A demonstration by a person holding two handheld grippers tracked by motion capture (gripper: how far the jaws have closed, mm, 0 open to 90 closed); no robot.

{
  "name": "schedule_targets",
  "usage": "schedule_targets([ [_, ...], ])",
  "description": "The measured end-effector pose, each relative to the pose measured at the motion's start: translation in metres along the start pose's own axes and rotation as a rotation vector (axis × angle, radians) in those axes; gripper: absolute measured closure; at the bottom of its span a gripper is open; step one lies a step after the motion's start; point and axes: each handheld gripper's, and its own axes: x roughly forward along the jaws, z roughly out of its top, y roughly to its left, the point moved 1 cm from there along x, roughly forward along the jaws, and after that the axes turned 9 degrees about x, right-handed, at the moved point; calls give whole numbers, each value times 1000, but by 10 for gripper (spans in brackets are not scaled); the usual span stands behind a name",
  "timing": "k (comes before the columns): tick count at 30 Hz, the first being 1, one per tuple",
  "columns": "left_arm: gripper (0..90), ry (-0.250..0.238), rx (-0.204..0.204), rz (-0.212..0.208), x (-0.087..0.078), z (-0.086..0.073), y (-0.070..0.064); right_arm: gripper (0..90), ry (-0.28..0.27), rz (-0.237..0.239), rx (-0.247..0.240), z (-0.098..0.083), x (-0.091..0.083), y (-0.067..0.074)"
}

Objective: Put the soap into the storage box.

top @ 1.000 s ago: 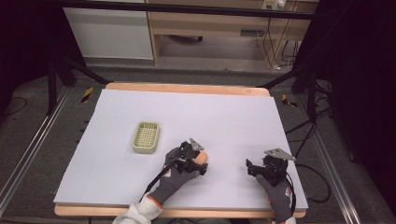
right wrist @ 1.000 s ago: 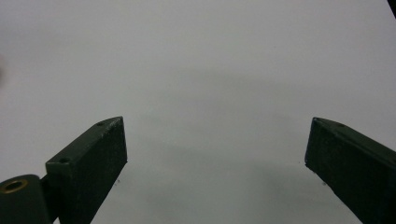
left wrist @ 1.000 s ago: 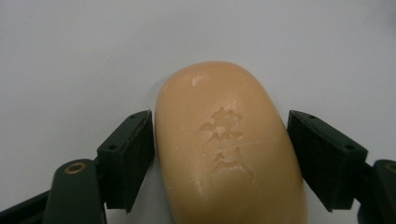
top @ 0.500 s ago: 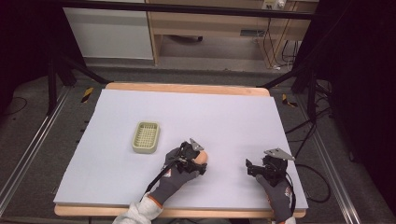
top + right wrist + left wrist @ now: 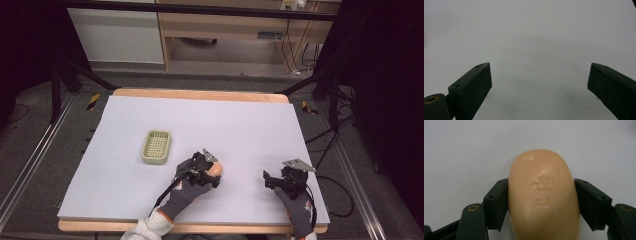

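Observation:
A peach-coloured bar of soap (image 5: 542, 195) with stamped characters lies on the white table, and my left gripper (image 5: 541, 205) is shut on it, one black jaw pressed against each long side. From above, the soap (image 5: 216, 168) peeks out at the tip of the left gripper (image 5: 209, 172), right of a pale green slatted soap dish (image 5: 156, 147), which holds nothing. My right gripper (image 5: 270, 180) rests low over the table at the front right. Its jaws (image 5: 540, 85) stand wide open over bare table.
The white table top (image 5: 240, 130) has a wooden rim (image 5: 200, 94). Black frame legs and cables stand on the floor around it, with cabinets behind. Both gloved hands come in over the front edge.

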Motion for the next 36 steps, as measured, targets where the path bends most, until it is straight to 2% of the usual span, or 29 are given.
schedule_targets([
  [10,310,-42,5,-19,-18,2,-1,58,-3,-3,-1,0,0,0],
  [15,312,-52,7,-14,-28,0,2,58,-1,-3,2,0,0,0],
  [26,314,-65,-2,11,-50,-9,15,57,-1,-5,1,0,0,0],
  [36,315,-77,-28,32,-68,-22,29,57,-1,-7,2,0,0,0],
])
